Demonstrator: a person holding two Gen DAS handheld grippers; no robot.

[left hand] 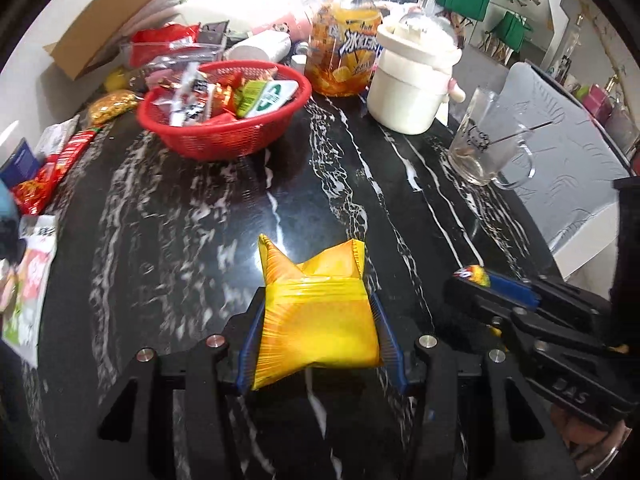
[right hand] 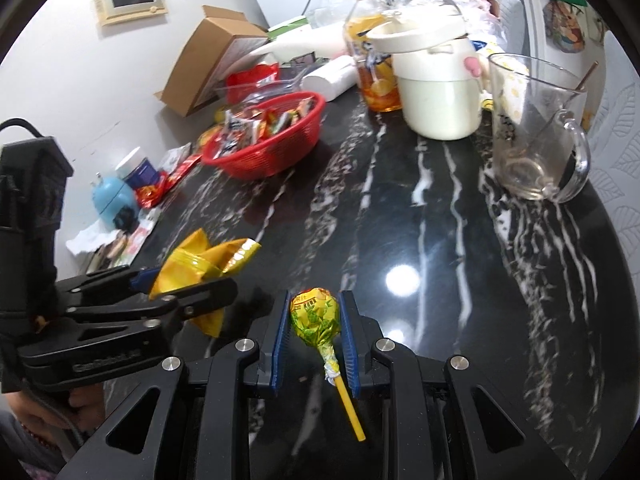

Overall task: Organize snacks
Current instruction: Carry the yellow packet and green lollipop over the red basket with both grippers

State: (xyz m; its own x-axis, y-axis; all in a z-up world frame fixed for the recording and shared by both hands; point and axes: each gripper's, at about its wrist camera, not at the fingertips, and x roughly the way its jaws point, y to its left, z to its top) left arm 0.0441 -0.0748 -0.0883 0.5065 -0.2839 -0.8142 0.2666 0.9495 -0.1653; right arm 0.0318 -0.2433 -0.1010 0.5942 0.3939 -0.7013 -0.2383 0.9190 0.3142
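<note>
A snack packet point(left hand: 316, 320) is sitting between the left gripper's point(left hand: 316, 312) fingers, a lollipop point(right hand: 316, 316) between the right gripper's point(right hand: 314, 320), with the basket point(left hand: 224, 136) lying beyond on the table point(left hand: 200, 220), left of the jug point(left hand: 412, 80).

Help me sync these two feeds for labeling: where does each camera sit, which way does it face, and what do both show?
Left wrist: sits on the left gripper, looking forward across the black table at the red basket; its fingers clamp a yellow packet; the right gripper enters from the right.
Right wrist: sits on the right gripper, facing the same way; a lollipop sits between its fingers; the left gripper shows at left.
Shared: basket, orange bottle, white pot, glass mug.
</note>
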